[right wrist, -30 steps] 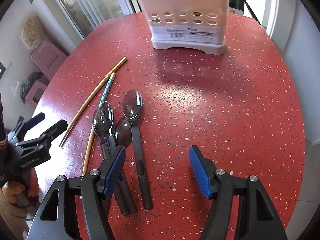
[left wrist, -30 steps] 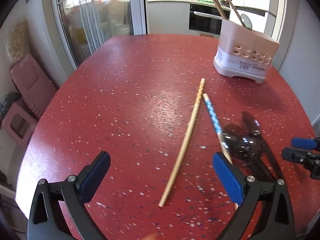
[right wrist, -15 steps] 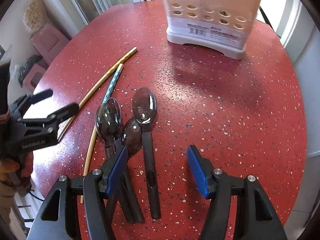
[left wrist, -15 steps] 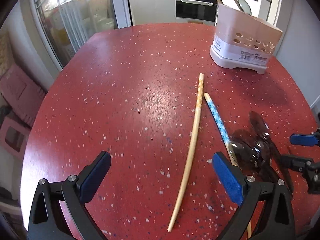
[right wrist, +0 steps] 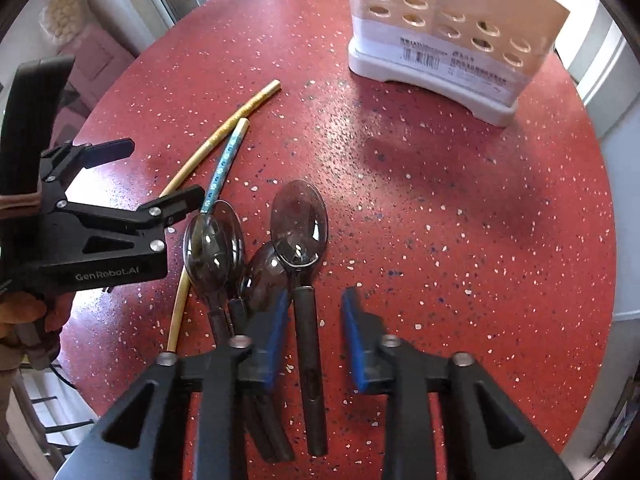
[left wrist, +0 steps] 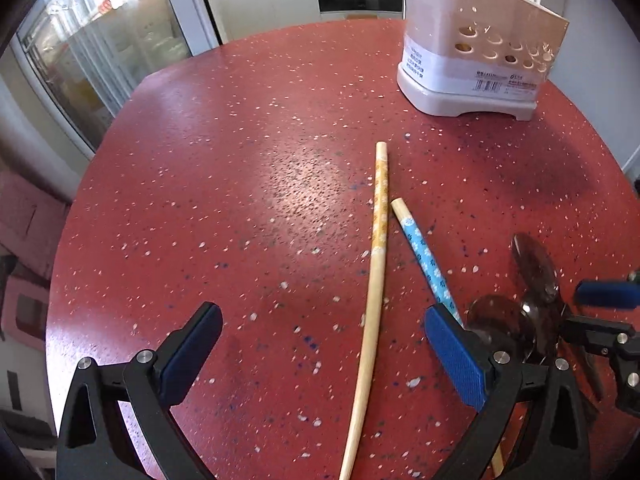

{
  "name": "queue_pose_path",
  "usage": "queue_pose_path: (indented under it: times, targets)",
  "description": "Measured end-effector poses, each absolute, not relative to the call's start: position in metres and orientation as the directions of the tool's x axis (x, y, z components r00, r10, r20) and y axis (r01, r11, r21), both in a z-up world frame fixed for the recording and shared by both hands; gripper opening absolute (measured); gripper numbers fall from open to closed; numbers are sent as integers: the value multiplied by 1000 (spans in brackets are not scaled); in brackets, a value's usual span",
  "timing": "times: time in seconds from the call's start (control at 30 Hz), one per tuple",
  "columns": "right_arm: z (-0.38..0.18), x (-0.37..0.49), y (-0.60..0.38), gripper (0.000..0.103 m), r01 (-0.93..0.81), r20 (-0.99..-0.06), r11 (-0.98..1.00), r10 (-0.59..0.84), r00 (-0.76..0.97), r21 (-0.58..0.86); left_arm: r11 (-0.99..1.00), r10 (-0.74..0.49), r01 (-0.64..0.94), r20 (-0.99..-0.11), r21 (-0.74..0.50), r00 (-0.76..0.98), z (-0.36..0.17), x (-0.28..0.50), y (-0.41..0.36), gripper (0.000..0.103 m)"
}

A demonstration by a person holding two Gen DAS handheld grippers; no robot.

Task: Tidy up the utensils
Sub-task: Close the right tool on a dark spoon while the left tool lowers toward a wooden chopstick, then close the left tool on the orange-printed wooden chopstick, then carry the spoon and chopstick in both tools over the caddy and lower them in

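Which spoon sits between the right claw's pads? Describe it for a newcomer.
On the red speckled table, three dark spoons lie in front of the white utensil holder. It is the rightmost spoon, lying apart with its bowl farthest forward; the closing right claw straddles its handle.

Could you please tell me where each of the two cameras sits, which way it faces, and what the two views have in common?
Left wrist: on the left gripper, looking steeply down at the yellow chopstick; own open fingers show.
Right wrist: on the right gripper, looking down at the spoon between its closing jaws, not yet gripped; a hand shows.
Shared: red table, utensil holder, blue chopstick.
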State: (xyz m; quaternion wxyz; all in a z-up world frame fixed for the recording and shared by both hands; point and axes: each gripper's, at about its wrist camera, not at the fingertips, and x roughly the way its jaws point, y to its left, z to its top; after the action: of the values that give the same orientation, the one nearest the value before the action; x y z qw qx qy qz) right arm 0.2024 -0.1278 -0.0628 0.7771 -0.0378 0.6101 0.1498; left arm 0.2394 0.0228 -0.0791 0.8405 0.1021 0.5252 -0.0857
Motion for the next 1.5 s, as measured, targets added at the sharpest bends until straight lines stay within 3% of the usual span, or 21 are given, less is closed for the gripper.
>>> queue_pose_path:
  times: [0.17, 0.53, 0.63, 0.73, 0.8, 1.1, 1.5]
  targets:
    - [-65, 206, -133, 13, -277, -960, 951, 194, 202, 134, 959, -65, 277, -911, 55, 407, -78, 247, 20, 103]
    - [-58, 195, -147, 13, -303, -947, 940, 230, 224, 157, 939, -128, 344, -948, -22, 290, -76, 276, 14, 99]
    - [-52, 189, -159, 13, -298, -937, 937, 255, 237, 180, 918, -141, 396, -954, -27, 263, -71, 280, 4, 84]
    - [-47, 186, -169, 13, -289, -926, 934, 284, 249, 208, 904, -150, 426, -959, -35, 239, -68, 282, -5, 62]
    - [-43, 182, -176, 13, -285, -918, 932, 300, 259, 224, 906, -142, 422, -962, -32, 233, -66, 283, -10, 36]
    - [-31, 166, -203, 13, -273, -885, 924, 347, 310, 266, 946, -123, 323, -930, -5, 347, -57, 265, 4, 36]
    - [8, 139, -234, 13, -268, -811, 909, 408, 420, 319, 978, -199, 184, -739, -103, 643, 22, 207, 28, 36]
